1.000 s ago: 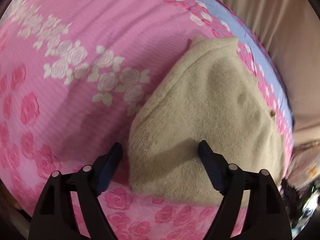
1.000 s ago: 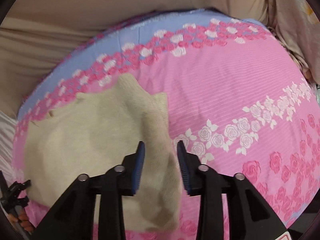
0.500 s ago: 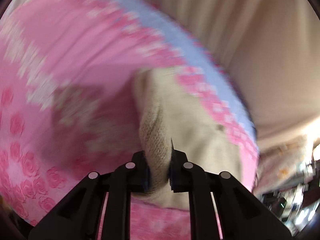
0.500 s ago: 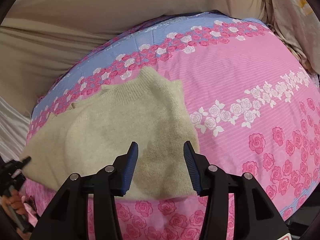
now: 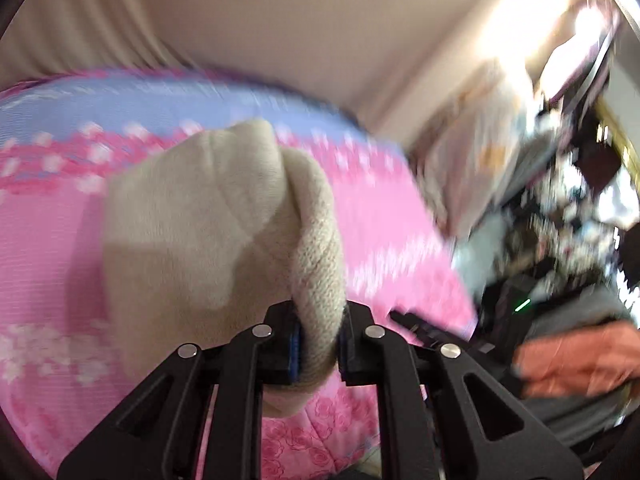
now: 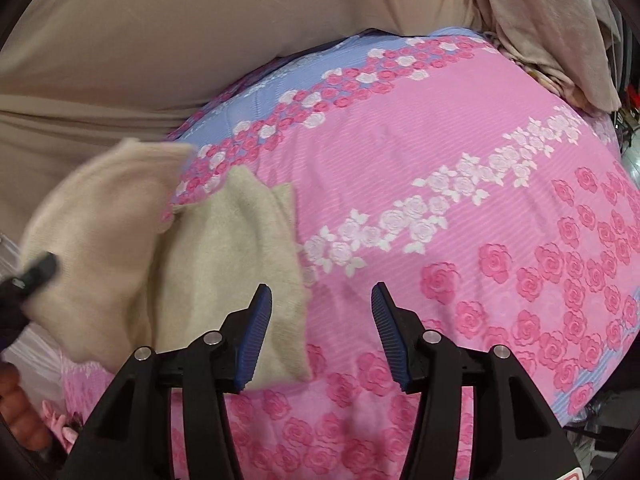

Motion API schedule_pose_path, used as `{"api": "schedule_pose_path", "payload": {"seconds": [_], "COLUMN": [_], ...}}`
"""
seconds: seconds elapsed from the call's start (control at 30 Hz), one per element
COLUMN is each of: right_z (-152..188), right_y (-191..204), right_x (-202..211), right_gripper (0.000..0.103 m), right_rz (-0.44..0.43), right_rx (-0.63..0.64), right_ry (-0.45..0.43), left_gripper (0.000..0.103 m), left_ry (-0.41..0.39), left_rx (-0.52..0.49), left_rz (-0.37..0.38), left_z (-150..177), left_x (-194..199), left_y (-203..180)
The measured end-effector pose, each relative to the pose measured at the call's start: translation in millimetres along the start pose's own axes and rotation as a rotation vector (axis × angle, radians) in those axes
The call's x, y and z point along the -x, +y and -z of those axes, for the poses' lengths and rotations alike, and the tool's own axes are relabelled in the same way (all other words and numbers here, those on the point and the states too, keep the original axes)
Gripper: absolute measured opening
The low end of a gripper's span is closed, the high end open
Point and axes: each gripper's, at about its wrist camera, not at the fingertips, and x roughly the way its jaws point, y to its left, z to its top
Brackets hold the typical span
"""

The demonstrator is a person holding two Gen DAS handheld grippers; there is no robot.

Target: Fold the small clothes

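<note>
Knitwear is on the move: the left gripper [image 5: 318, 346], which a second ago stood spread wide over the flat beige sweater [image 5: 208, 220], now pinches a rolled edge of it tight between its blue pads. In the left wrist view the pinched fold runs up from 6 o'clock toward 12, and the rest of the garment hangs and bunches to 9 o'clock over the pink floral bedspread [image 5: 400, 232]. Heavy blur there suggests a fast lift.

From the right wrist view, the sweater [image 6: 224, 264] sits at about 8 o'clock. Its near part lies flat on the bedspread [image 6: 440, 140], while a raised flap at 9 o'clock is smeared by motion, carried by the dark tip of the left gripper at the frame's edge. The right gripper [image 6: 322, 334] has nothing between its fingers: its jaws are opening, and its left pad overlaps the sweater's right edge in the picture, though contact cannot be told. A second ago those jaws were narrower and hung over the knit; now the cloth lies mostly off to their left.

Judging by this, one side is being carried over for a fold, and the right gripper is free to hold down or take the opposite edge.
</note>
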Motion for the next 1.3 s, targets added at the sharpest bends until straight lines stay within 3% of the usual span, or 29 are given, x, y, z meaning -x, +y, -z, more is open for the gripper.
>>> {"api": "schedule_pose_path", "payload": {"seconds": [0.13, 0.17, 0.23, 0.33, 0.47, 0.53, 0.63, 0.67, 0.7, 0.73, 0.8, 0.87, 0.97, 1.03, 1.07, 1.13, 1.27, 1.3], "right_z": [4, 3, 0, -6, -13, -13, -10, -8, -6, -4, -5, -18, -48, -62, -65, -59, -13, -11], "right_y": [-13, -12, -4, 17, 46, 55, 69, 73, 80, 88, 106, 134, 166, 171, 165, 145, 69, 64], "right_x": [-2, -2, 1, -2, -33, -50, -80, -85, -91, -95, -95, -76, -28, 2, 8, -5, -100, -90], "right_gripper": [0.054, 0.054, 0.056, 0.069, 0.072, 0.072, 0.071, 0.060, 0.036, 0.023, 0.019, 0.018, 0.017, 0.017, 0.017, 0.021, 0.027, 0.027], "right_rz": [-0.017, -0.035, -0.079, -0.185, -0.344, -0.344, -0.246, -0.252, -0.278, -0.278, -0.269, -0.363, -0.569, -0.632, -0.621, -0.515, -0.046, -0.098], "right_rx": [-0.016, -0.013, -0.002, -0.017, -0.091, -0.112, -0.082, -0.075, -0.066, -0.052, 0.004, 0.060, 0.085, 0.102, 0.115, 0.161, 0.133, 0.088], "right_ry": [0.038, 0.049, 0.051, 0.077, 0.189, 0.236, 0.317, 0.330, 0.350, 0.369, 0.369, 0.331, 0.252, 0.194, 0.173, 0.174, 0.353, 0.309], "left_gripper": [0.018, 0.018, 0.025, 0.070, 0.087, 0.087, 0.087, 0.087, 0.087, 0.087, 0.087, 0.087, 0.087, 0.087, 0.088, 0.088, 0.088, 0.088], "left_ry": [0.178, 0.182, 0.116, -0.020, -0.181, -0.222, -0.245, -0.256, -0.261, -0.264, -0.276, -0.288, -0.309, -0.308, -0.304, -0.285, -0.199, -0.182], "left_rx": [-0.034, -0.046, -0.069, -0.138, -0.111, -0.037, 0.093, 0.138, 0.173, 0.203, 0.242, 0.259, 0.257, 0.240, 0.233, 0.226, 0.203, 0.191], "left_rz": [-0.072, -0.098, -0.103, -0.187, -0.234, -0.272, -0.334, -0.364, -0.386, -0.402, -0.432, -0.458, -0.456, -0.459, -0.457, -0.447, -0.444, -0.454], "left_z": [36, 40, 41, 29, 13, 8, 18, 25, 30, 34, 43, 48, 50, 48, 46, 46, 49, 48], "left_x": [-93, -97, -79, -27, 47, 75, 108, 116, 124, 132, 139, 149, 164, 166, 164, 157, 133, 129], "left_y": [-7, -8, -18, -32, -14, 11, 58, 74, 86, 98, 111, 118, 117, 111, 109, 107, 103, 99]}}
